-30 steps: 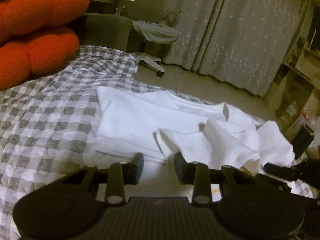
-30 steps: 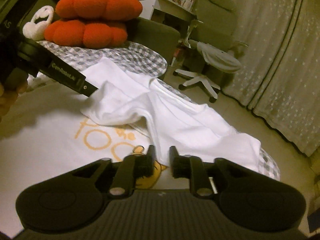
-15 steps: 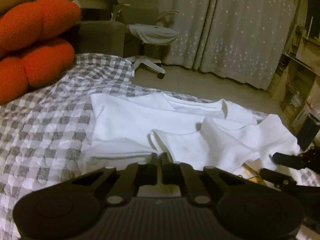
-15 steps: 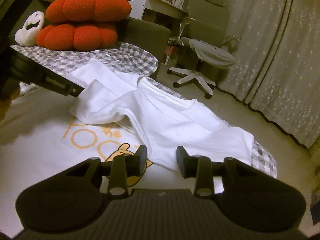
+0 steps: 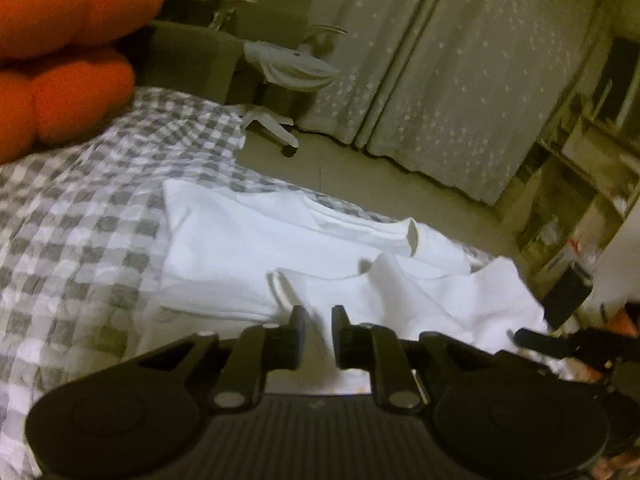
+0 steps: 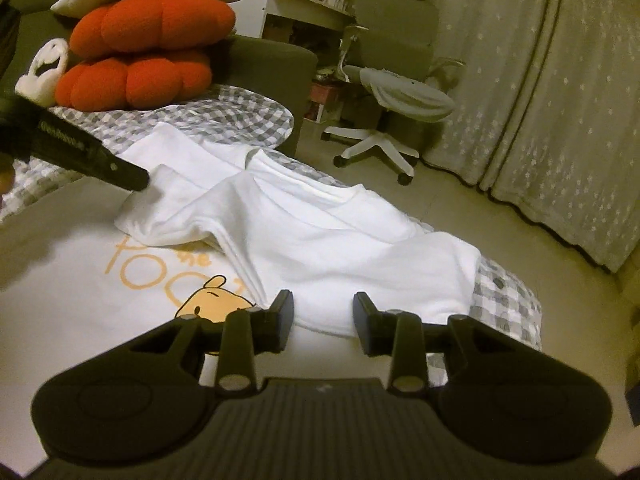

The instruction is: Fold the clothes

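White cotton: the t-shirt [image 6: 320, 240] lies partly folded on the bed, its printed front toward me, sleeves and hem doubled over the upper part.
Under it: grey checked bedspread [image 5: 72, 216], showing on the left side and at the far corner.
My left gripper [image 5: 318, 334]: jaws narrowly apart, holding nothing, tips just over the folded sleeve edge.
My right gripper [image 6: 322, 312]: jaws wide, holding nothing, hovering at the near hem by the cartoon print [image 6: 216, 300].
In the way: 2 orange cushions [image 6: 148, 52] stacked at the head of the bed, a pale pillow on top, a small white plush beside them.
Beyond the bed: office chair [image 6: 388, 96] on the floor, starred curtains [image 6: 560, 80] behind it, shelves [image 5: 580, 184] to the right.
Edges: the shirt's far fold nearly reaches the bed's edge.
Open room: bare floor between bed and curtains.
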Demonstrator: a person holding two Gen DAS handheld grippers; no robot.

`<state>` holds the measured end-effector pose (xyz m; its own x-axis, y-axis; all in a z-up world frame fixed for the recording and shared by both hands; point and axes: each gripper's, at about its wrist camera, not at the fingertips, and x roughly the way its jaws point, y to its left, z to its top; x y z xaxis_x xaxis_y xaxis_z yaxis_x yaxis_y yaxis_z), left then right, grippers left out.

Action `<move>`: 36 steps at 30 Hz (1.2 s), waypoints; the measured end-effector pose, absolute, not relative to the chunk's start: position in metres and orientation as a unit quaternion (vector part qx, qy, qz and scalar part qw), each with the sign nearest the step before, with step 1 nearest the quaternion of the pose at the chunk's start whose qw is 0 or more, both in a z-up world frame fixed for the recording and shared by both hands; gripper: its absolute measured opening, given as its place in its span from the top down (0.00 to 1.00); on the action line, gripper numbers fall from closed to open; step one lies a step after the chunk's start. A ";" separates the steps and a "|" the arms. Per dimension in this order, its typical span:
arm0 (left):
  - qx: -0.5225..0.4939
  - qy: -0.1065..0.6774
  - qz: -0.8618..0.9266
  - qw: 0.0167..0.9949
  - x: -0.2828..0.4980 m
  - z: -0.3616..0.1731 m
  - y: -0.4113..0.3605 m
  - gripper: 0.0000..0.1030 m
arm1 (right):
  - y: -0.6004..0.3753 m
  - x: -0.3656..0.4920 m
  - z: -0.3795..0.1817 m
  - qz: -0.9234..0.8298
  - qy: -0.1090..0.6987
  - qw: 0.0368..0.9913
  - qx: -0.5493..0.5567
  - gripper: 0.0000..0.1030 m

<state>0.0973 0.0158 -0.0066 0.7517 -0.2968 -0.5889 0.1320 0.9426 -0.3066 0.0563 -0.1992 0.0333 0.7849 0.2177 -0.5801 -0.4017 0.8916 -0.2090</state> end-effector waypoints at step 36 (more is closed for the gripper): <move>-0.142 0.225 -0.062 0.962 0.120 0.019 0.077 0.99 | -0.206 0.072 0.034 0.102 0.265 0.938 -0.200 0.63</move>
<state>0.1199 0.0766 0.0192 0.8908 -0.1827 -0.4159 0.0550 0.9522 -0.3006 0.0723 -0.2062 0.0340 0.8383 0.0857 -0.5384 -0.2978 0.8991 -0.3207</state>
